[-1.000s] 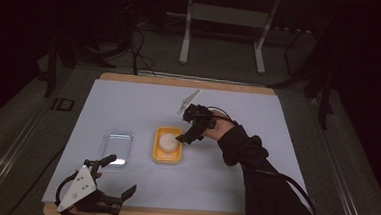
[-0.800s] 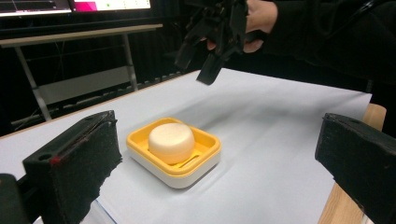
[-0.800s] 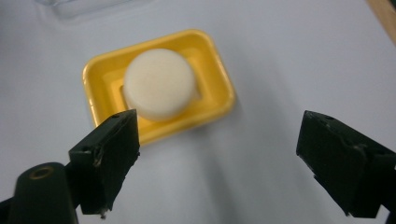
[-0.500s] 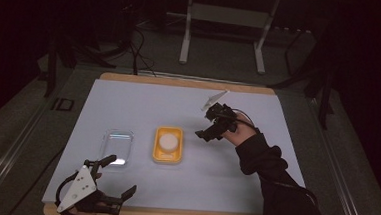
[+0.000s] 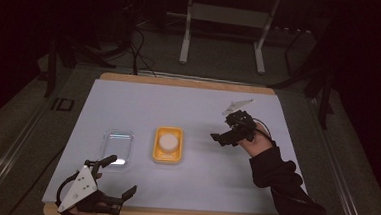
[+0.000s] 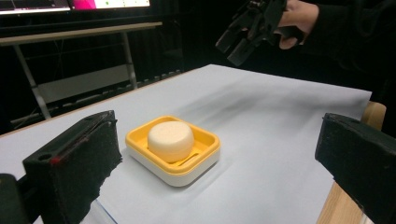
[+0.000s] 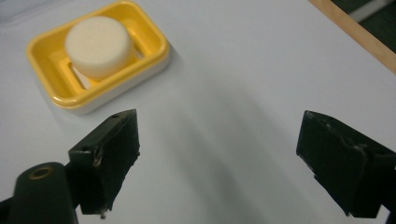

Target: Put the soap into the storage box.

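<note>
Both grippers, left point(image 5: 115, 192) and right point(image 5: 221, 137), had jaws released, empty; soap point(image 5: 168, 141) sat in its yellow dish point(image 5: 167, 157) on the bench point(image 5: 143, 102).

Black fingers point(image 7: 109, 158); grey three-cornered plate point(image 5: 80, 187); sleeve point(image 5: 284, 186) seemingly black

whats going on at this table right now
A person holds a gripper in each hand over a white-covered table. A yellow soap dish with a round white soap sits mid-table, a clear lid lying flat beside it. The right gripper hovers open beside the dish, holding nothing. The left gripper rests open at the near edge.
</note>
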Demonstrator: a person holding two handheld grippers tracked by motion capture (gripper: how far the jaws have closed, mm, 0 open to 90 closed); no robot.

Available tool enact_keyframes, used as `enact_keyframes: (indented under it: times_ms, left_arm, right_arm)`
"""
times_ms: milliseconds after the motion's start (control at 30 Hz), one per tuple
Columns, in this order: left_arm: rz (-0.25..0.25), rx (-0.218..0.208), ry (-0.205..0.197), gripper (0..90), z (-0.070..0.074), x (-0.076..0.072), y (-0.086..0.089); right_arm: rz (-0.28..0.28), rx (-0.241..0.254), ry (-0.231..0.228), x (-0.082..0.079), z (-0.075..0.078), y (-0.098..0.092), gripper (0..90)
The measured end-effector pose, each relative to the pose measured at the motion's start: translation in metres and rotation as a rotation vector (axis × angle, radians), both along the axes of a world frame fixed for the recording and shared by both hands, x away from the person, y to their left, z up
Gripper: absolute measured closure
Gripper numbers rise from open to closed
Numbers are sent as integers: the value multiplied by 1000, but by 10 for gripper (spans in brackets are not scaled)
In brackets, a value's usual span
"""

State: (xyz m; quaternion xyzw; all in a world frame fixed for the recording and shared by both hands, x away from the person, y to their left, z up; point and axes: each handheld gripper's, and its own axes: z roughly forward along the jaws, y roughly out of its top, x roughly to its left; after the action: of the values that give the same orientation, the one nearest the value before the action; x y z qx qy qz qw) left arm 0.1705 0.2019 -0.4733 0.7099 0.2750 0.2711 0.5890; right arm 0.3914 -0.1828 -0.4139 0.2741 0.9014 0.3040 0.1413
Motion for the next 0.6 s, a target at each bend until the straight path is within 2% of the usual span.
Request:
enact_keyframes:
  times_ms: [200,533,600]
  left_arm:
    - [0,-2,1,1,0,0,0]
    - [-1,1,2,1,0,0,-1]
    - [-2,0,4,1,0,0,-1]
  right_arm:
    - [-81,32,-27,-12,0,-19,128]
    - [-137,88,-66,-33,-8,-42,129]
    - [-156,96,-88,-39,-10,-45,129]
